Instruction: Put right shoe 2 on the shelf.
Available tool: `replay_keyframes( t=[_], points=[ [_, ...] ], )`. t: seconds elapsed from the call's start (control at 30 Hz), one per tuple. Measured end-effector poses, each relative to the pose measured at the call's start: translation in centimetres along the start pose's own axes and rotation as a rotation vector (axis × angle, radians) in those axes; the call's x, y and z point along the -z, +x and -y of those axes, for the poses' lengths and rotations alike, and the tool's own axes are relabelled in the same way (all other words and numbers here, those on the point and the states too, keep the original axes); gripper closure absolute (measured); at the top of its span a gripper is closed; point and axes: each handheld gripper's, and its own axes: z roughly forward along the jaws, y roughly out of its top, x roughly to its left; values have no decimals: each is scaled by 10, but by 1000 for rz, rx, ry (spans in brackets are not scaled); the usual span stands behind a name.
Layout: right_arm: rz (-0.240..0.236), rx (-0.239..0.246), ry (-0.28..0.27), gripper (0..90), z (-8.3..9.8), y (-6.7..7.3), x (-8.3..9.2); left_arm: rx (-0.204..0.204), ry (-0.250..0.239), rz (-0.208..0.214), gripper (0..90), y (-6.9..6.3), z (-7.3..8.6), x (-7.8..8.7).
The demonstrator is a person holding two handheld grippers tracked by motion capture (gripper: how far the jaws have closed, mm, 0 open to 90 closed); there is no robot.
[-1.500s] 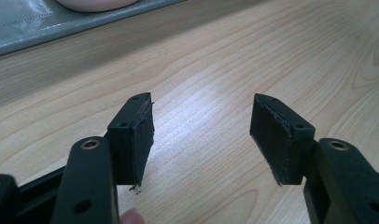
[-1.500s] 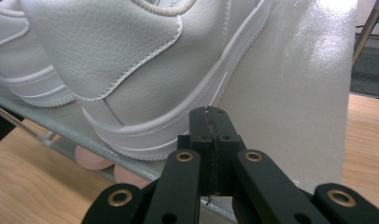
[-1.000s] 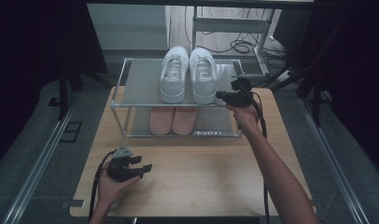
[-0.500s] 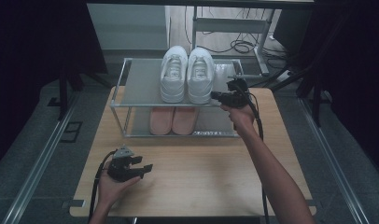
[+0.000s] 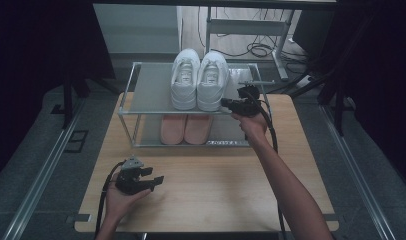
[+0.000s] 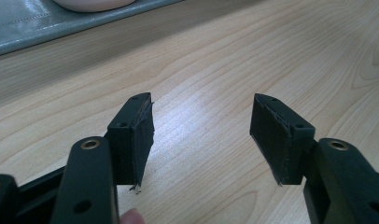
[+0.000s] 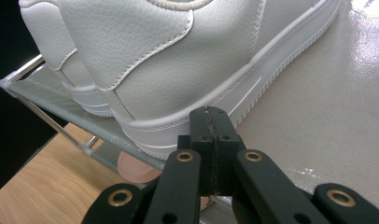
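The right gripper (image 5: 226, 104), jaws pressed together on nothing, touches the heel of the right white shoe (image 5: 211, 80) on the rack's (image 5: 141, 112) top shelf. The left gripper (image 5: 153, 181), jaws spread, rests on the counter (image 5: 216, 180) near left.

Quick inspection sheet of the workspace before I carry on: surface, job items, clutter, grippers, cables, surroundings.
Surface: wooden table, bare at the front.
Job's things: white sneakers paired on the rack's top shelf; pink shoes on the shelf below.
Clutter: nothing seen.
Grippers: left gripper open, low over the table; right gripper shut, tips at the right sneaker's heel.
Cables: one trails from each gripper; more on the floor behind.
Surroundings: dark curtains, metal frames.
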Motion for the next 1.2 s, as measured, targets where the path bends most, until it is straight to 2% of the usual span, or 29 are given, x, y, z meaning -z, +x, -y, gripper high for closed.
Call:
replay_keyframes(
  t=[0.47,0.7,0.87,1.03,1.2],
  points=[
    [-9,11,-1,889,1,-5,4,15,-10,-2,405,4,0,3],
    [-18,20,-19,873,5,-13,17,22,-13,-11,405,7,1,5],
    [-32,69,-54,858,16,-19,34,27,-19,-15,405,5,1,7],
    [-40,120,-74,781,31,-23,54,18,-19,-13,405,4,1,8],
    [-46,158,-89,609,54,-28,72,5,-20,-10,404,3,1,8]
  ],
)
